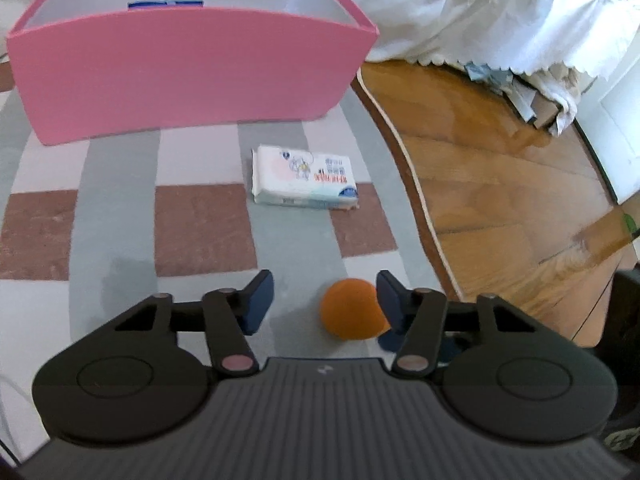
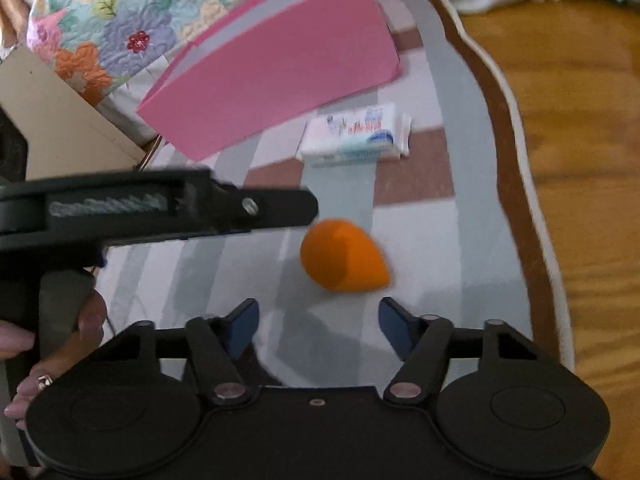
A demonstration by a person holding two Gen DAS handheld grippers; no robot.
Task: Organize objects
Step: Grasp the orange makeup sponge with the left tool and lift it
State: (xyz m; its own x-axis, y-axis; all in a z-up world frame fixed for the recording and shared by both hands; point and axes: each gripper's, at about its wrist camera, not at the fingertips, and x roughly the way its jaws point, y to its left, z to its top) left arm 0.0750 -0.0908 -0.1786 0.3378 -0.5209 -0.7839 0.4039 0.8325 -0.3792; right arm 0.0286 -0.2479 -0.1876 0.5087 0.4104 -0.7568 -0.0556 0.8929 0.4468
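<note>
In our left wrist view our left gripper [image 1: 325,300] stands partly open around the orange sponge [image 1: 352,309] on the rug [image 1: 120,220], right pad touching it, while our right wrist view shows our right gripper [image 2: 318,322] partly open, empty, just short of it.

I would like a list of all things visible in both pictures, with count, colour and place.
sponge: one, orange, egg-shaped, on the rug, between the left gripper's fingers
tissue pack: one, white, on the rug before the box
box: one, pink, grey inside, far end of the rug
rug: one, grey, white and brown checks
floor: wood, beside the rug
bedcover: floral, behind the box
left gripper: black, open
right gripper: black, open, short of the sponge
hand: one, on the left gripper's handle
</note>
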